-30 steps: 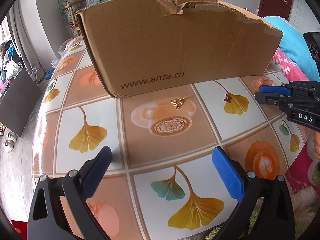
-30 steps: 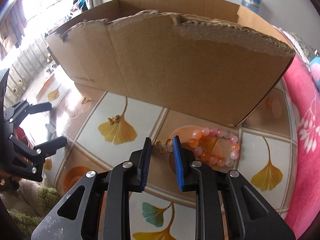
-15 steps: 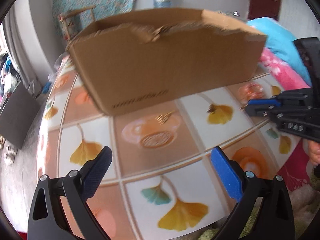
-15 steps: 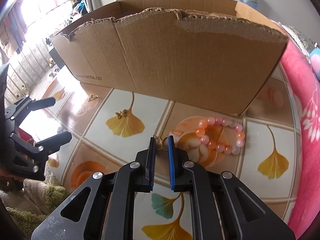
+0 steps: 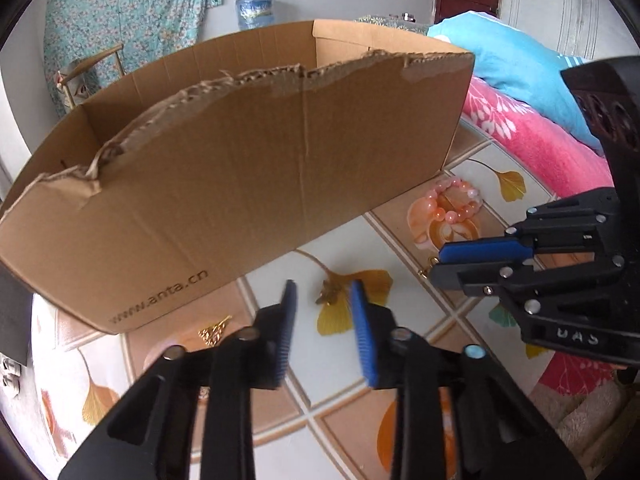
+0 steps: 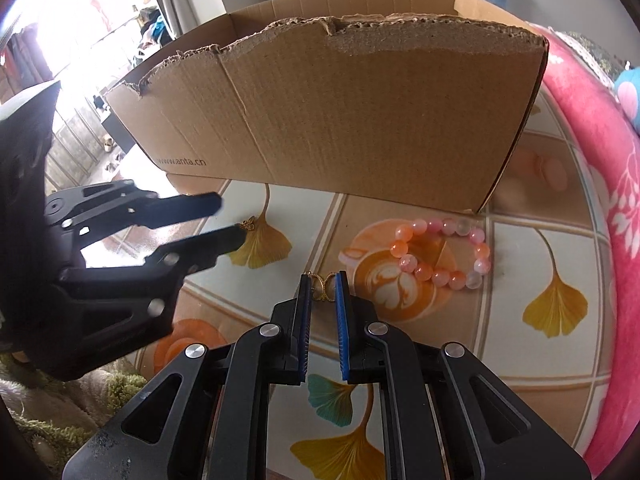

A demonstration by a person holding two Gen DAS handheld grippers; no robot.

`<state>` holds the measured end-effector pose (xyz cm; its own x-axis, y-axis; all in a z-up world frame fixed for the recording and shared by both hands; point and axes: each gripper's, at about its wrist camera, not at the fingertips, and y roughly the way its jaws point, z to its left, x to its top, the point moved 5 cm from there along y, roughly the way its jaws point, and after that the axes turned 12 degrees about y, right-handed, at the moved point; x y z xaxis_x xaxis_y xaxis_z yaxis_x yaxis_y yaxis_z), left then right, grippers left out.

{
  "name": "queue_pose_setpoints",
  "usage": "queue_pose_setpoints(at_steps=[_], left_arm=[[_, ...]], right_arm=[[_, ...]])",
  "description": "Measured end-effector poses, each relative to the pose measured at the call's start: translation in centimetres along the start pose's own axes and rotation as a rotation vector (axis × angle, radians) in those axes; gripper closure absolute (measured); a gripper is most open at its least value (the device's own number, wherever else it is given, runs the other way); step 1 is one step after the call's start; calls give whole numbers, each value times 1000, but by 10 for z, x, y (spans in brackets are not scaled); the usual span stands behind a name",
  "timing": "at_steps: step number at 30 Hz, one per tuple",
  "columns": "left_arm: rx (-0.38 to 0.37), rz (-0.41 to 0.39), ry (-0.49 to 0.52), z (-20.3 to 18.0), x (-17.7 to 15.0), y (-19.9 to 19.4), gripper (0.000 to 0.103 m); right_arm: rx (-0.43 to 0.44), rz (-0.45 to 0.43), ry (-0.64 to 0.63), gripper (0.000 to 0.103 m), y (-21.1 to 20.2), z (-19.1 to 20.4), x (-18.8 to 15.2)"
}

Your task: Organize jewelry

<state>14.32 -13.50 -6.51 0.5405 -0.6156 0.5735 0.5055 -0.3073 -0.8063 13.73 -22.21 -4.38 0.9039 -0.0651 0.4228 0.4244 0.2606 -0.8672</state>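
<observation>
Jewelry: four pieces lie on the tiled counter [image 6: 520,248] in front of the box [image 6: 360,120], none inside it as far as I can see.
Bracelet: pink and orange beads [image 6: 444,254], lying flat on a latte-art tile near the box's right corner, just right of the right claw's tips.
Gold clasp: a small looped gold piece [image 6: 322,286] sits between the right claw's pads; I cannot tell whether the pads touch it.
Gold charm: a little gold piece [image 5: 330,292] on a yellow ginkgo leaf, just ahead of the left claw's tips and between them.
Gold fan piece: another gold bit [image 5: 214,328] lies close under the box's front wall, left of the left claw, partly hidden by its finger.
Right claw: [image 6: 322,280] narrow, a slim gap left between the blue pads, low over the counter.
Left claw: [image 5: 324,292] partly closed, a moderate gap, holding nothing, pointed at the charm; blurred in the right view.
Box: brown cardboard, open top, torn front edge, "www.anta.cn" printed on it; it stands right behind all the pieces and its tall wall blocks any view of the inside floor.
Around: a pink blanket [image 6: 600,200] runs along the counter's right edge, with a blue pillow [image 5: 512,64] beyond; a water jug [image 5: 254,10] and a floral cloth [image 5: 128,12] are at the far wall.
</observation>
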Motion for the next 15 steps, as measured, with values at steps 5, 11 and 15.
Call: queue_pose_setpoints(at_steps=[5,11,15], left_arm=[[-6,19,14,-1,0,7,88],[-7,19,30,-3,4,10,89],[-12,13,50,-6,5,10,96]], right_arm=[[18,2,16,93,-6,-6,1],[34,7,23,93,-7,-11,5],[41,8,27,93,-8,-13,7]])
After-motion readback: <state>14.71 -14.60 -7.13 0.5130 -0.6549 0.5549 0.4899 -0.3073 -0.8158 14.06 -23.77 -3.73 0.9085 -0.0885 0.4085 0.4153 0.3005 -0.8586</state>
